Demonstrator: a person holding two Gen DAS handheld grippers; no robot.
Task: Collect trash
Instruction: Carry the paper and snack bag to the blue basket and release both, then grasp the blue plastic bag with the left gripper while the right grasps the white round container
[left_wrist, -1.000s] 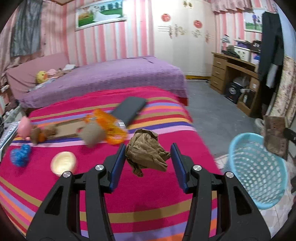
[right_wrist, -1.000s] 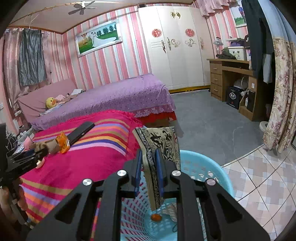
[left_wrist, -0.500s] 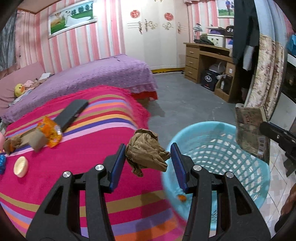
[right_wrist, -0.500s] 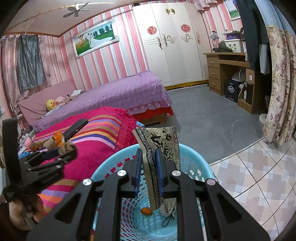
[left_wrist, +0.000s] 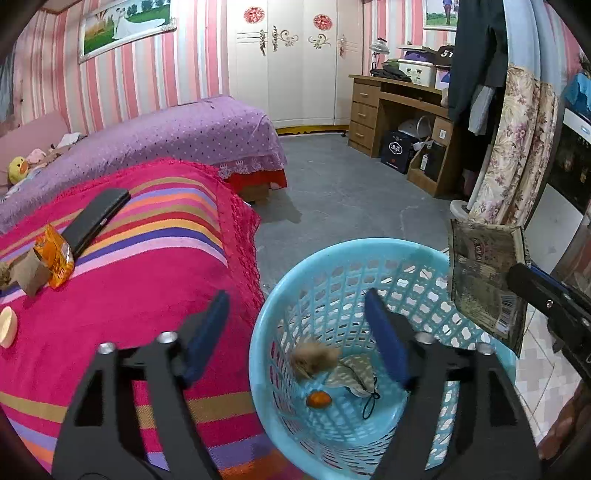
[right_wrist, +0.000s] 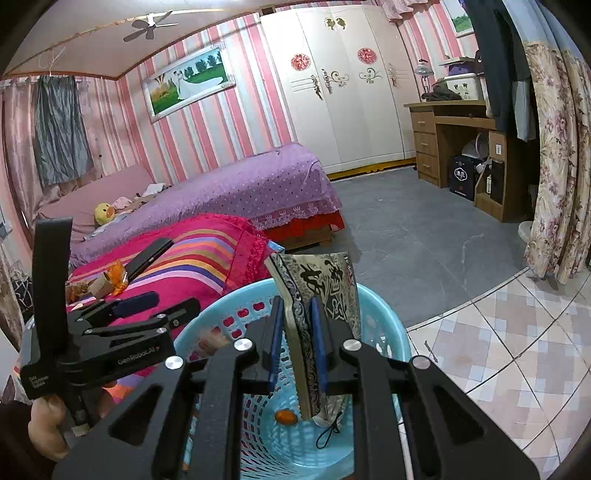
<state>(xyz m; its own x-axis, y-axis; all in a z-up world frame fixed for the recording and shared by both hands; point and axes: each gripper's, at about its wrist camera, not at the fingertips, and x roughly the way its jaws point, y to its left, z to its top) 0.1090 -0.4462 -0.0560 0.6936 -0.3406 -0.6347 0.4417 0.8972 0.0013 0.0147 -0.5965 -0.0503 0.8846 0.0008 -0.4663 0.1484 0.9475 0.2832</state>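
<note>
Crumpled brown paper wad (left_wrist: 314, 359), blurred, sits inside the blue mesh basket (left_wrist: 369, 254) next to a small orange bit (left_wrist: 318, 399) and a grey cloth piece with cord (left_wrist: 352, 374). Left hand-held gripper (left_wrist: 295, 328) over the basket rim, jaws spread wide, nothing between them. Right hand-held gripper (right_wrist: 297, 334) pinched tight on a flat printed carton (right_wrist: 321, 295), upright above the basket. Carton looks light, stiff, thin; an edge pinch suits it and it should drop cleanly. Still on the striped bed (left_wrist: 129, 280): orange snack wrapper (left_wrist: 55, 254), cardboard tube (left_wrist: 27, 275), both light, crushable, pinch mid-body.
</note>
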